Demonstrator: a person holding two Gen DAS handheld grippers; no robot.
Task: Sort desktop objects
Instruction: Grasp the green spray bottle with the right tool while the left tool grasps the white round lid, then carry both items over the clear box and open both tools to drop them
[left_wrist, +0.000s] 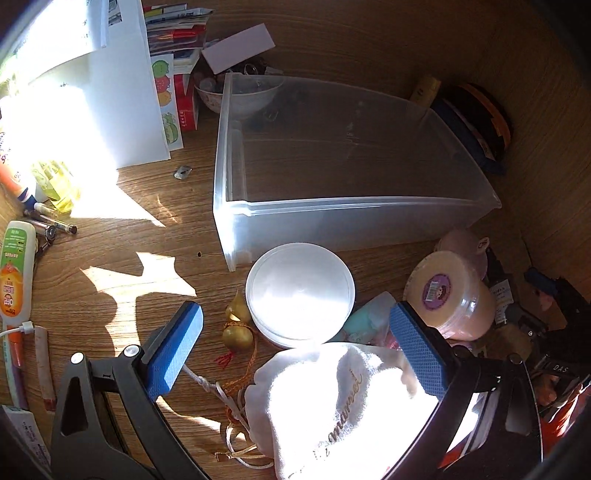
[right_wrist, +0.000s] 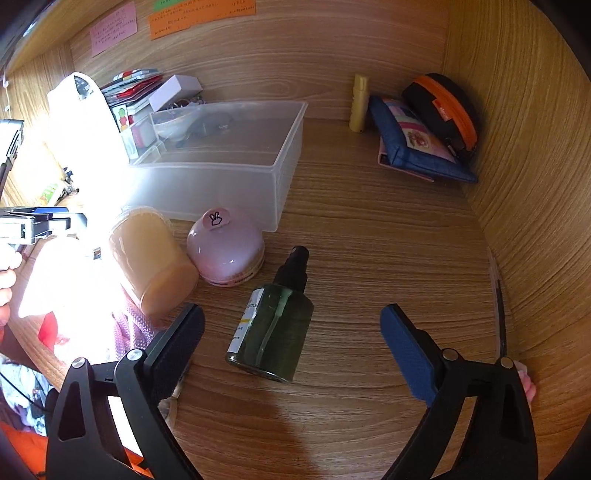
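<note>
A clear plastic bin (left_wrist: 343, 206) sits on the wooden desk; it also shows in the right wrist view (right_wrist: 236, 173). My left gripper (left_wrist: 295, 325) is open above a white round lid (left_wrist: 300, 291) and a white cloth pouch (left_wrist: 332, 410). My right gripper (right_wrist: 291, 328) is open around a dark green spray bottle (right_wrist: 273, 321) lying on the desk, without touching it. A pink dome-shaped object (right_wrist: 225, 254) and a peach jar (right_wrist: 151, 258) lie left of the bottle. The jar also shows in the left wrist view (left_wrist: 450, 295).
White papers (left_wrist: 122, 92), a small bowl (left_wrist: 236, 96) and stationery lie behind the bin. Tubes and pens (left_wrist: 18, 273) lie at the left edge. A yellow tube (right_wrist: 359, 103), a blue pouch (right_wrist: 417, 147) and an orange-black case (right_wrist: 443, 107) stand in the back right corner. A gourd charm (left_wrist: 238, 332) lies by the lid.
</note>
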